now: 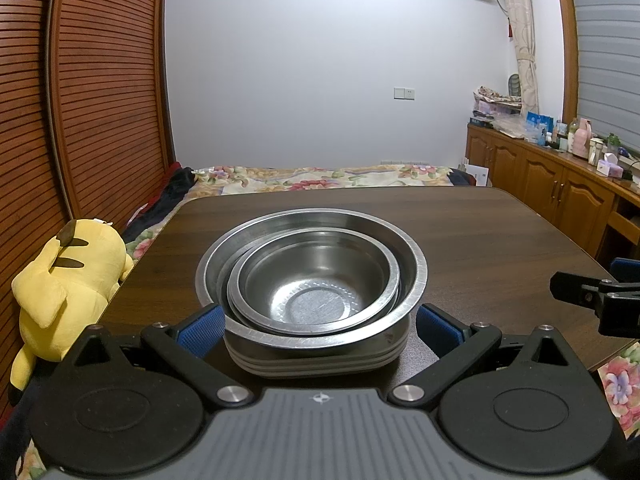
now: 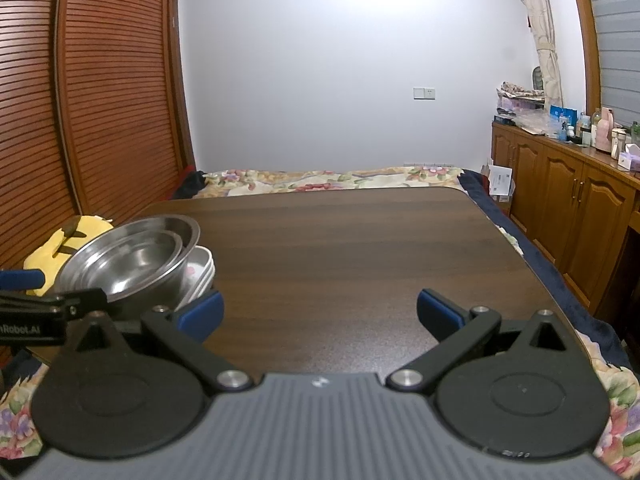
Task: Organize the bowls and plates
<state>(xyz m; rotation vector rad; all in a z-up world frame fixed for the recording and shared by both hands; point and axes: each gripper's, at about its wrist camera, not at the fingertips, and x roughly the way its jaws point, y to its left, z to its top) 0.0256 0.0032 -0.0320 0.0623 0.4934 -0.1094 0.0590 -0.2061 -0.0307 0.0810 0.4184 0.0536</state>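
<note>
Three nested steel bowls point(image 1: 316, 280) sit on a stack of pale plates point(image 1: 320, 362) on the dark wooden table point(image 1: 480, 240). My left gripper point(image 1: 318, 328) is open, with its blue pads on either side of the stack and close to it; whether they touch it I cannot tell. In the right wrist view the bowls point(image 2: 132, 256) and the plates point(image 2: 200, 272) stand at the left. My right gripper point(image 2: 320, 312) is open and empty over bare table, to the right of the stack. The left gripper's black body point(image 2: 48, 312) shows at the left edge.
A yellow plush toy point(image 1: 68, 280) lies off the table's left edge. A bed with a floral cover point(image 1: 320, 178) is behind the table. Wooden cabinets point(image 1: 560, 184) with clutter on top run along the right. A slatted wooden wardrobe point(image 1: 80, 100) stands at the left.
</note>
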